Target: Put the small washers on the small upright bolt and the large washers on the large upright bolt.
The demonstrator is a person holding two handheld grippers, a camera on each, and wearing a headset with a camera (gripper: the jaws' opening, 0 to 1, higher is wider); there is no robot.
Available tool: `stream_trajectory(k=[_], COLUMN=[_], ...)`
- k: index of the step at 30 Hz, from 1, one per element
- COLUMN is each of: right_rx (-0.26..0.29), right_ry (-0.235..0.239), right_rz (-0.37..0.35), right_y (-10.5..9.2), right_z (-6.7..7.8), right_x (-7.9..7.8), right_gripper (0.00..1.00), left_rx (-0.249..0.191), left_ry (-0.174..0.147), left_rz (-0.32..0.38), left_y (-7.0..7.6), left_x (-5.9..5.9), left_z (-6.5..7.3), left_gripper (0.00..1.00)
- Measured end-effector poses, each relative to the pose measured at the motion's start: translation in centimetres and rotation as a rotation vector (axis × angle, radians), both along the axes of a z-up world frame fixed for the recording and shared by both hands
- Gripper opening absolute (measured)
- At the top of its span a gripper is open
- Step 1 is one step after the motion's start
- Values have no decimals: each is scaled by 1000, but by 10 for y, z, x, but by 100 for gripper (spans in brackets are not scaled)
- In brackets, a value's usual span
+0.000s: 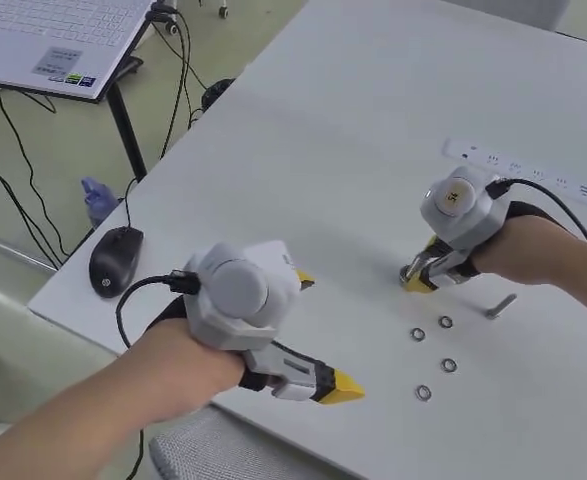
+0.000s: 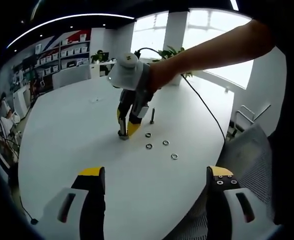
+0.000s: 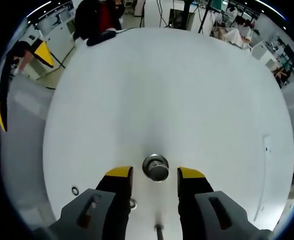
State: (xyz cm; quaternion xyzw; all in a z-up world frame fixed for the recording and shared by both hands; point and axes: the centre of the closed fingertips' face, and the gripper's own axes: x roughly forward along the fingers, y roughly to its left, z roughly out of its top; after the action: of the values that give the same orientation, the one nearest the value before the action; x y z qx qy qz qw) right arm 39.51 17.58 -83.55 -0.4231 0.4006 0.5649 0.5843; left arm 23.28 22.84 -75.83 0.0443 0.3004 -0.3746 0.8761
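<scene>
The large bolt (image 3: 156, 168) stands upright on the white table (image 1: 353, 130), between the jaws of my right gripper (image 3: 156, 173), which is open with a small gap on each side. That bolt (image 1: 408, 272) sits at the right gripper's (image 1: 420, 281) tips. A small thin bolt (image 1: 500, 305) stands to its right. Several washers (image 1: 445, 322) lie loose on the table in front of the bolts, also visible as rings (image 2: 149, 146). My left gripper (image 1: 325, 333) hovers open and holds nothing near the table's front edge; its jaws (image 2: 156, 175) point toward the right gripper (image 2: 126, 131).
A black mouse (image 1: 115, 258) lies at the table's left corner. A white power strip (image 1: 528, 172) lies at the far right. A laptop (image 1: 53, 40) sits on a stand beyond the table. A grey chair (image 1: 203, 450) is below the front edge.
</scene>
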Motion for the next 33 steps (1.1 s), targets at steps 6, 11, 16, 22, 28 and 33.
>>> stream_trajectory(k=[6, 11, 16, 22, 28, 33], right_rx=[23, 64, 59, 53, 51, 31], right_ry=[-9, -1, 0, 1, 0, -1], right_rz=[10, -19, -18, -11, -8, 11], right_y=[2, 6, 5, -1, -10, -19], right_z=[15, 28, 32, 40, 41, 34], right_x=[0, -1, -3, -10, -27, -44], right_gripper=[37, 37, 37, 37, 36, 36], left_rx=[4, 17, 23, 24, 27, 37], left_ry=[-9, -6, -7, -13, -16, -11], left_rz=[-9, -16, -18, -15, -14, -13], left_y=[-2, -1, 0, 2, 3, 7], left_x=[-1, -4, -7, -9, -13, -15], left_z=[4, 4, 8, 12, 13, 11], left_gripper=[83, 83, 83, 83, 82, 82])
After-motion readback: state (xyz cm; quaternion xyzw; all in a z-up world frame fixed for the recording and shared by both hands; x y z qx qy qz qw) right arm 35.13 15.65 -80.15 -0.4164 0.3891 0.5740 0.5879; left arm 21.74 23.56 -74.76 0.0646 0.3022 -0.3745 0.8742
